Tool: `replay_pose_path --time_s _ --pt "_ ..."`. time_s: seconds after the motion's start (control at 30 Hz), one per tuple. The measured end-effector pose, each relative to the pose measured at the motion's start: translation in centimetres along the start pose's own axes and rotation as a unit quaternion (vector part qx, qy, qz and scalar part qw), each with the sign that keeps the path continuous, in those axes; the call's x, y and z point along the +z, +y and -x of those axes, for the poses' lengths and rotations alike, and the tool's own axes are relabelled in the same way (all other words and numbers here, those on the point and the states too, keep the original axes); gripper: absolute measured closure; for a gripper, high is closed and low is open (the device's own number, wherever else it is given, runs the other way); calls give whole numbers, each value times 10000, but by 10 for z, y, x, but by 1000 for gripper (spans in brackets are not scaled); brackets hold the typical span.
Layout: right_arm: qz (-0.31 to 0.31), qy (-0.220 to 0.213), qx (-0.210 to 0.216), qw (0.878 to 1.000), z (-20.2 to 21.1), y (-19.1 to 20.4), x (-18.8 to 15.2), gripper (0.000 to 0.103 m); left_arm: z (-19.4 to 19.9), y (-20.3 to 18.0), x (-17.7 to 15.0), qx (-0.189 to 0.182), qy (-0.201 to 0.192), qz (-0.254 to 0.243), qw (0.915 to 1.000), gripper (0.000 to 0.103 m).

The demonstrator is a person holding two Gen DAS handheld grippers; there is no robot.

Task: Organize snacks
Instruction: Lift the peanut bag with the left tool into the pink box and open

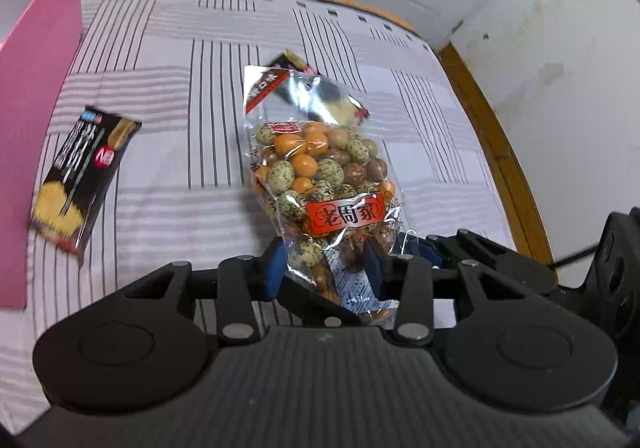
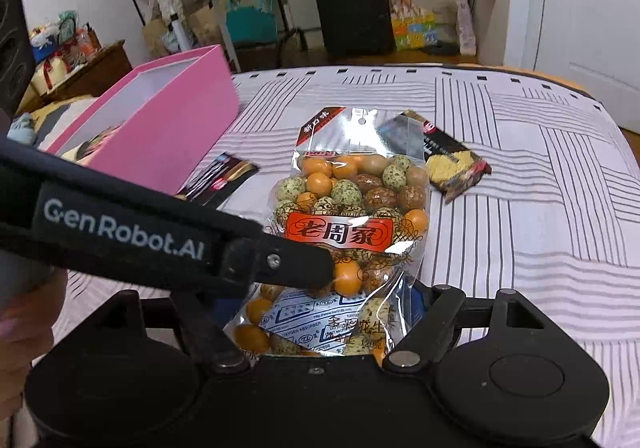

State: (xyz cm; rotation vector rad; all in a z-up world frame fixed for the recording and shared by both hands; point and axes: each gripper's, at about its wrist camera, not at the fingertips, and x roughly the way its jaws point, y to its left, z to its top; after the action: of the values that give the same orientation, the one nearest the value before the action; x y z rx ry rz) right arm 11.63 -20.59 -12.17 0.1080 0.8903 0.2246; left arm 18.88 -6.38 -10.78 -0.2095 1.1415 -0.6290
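Observation:
A clear bag of coated peanuts (image 1: pixel 320 167) with a red label is held up over the striped bedsheet. My left gripper (image 1: pixel 326 266) is shut on its lower end. The same bag (image 2: pixel 352 215) fills the right wrist view, and my right gripper (image 2: pixel 320 312) is shut on its bottom edge, with the left gripper's finger (image 2: pixel 280 264) crossing in front. A black cracker pack (image 1: pixel 76 179) lies left of the bag beside the pink box (image 1: pixel 36 95). Another black pack (image 2: pixel 448 159) lies behind the bag.
The pink box (image 2: pixel 160 119) stands open at the left of the bed. The wooden bed frame (image 1: pixel 496 151) and a white wall border the right. A black suitcase (image 2: pixel 352 7) and clutter stand on the floor beyond the bed.

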Motion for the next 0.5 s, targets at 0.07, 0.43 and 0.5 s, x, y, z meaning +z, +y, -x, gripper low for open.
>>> replay_pose_path --time_s 0.07,0.43,0.5 --pt "56 -15 16 10000 12 9 0 21 12 -7 -3 47 50 -143 9999 61" --pt "531 -72 203 9984 59 54 7 21 89 -8 -26 44 -223 -55 9997 61" --pt "666 -116 199 9975 63 65 10 21 101 -6 -29 80 -307 -51 9995 61"
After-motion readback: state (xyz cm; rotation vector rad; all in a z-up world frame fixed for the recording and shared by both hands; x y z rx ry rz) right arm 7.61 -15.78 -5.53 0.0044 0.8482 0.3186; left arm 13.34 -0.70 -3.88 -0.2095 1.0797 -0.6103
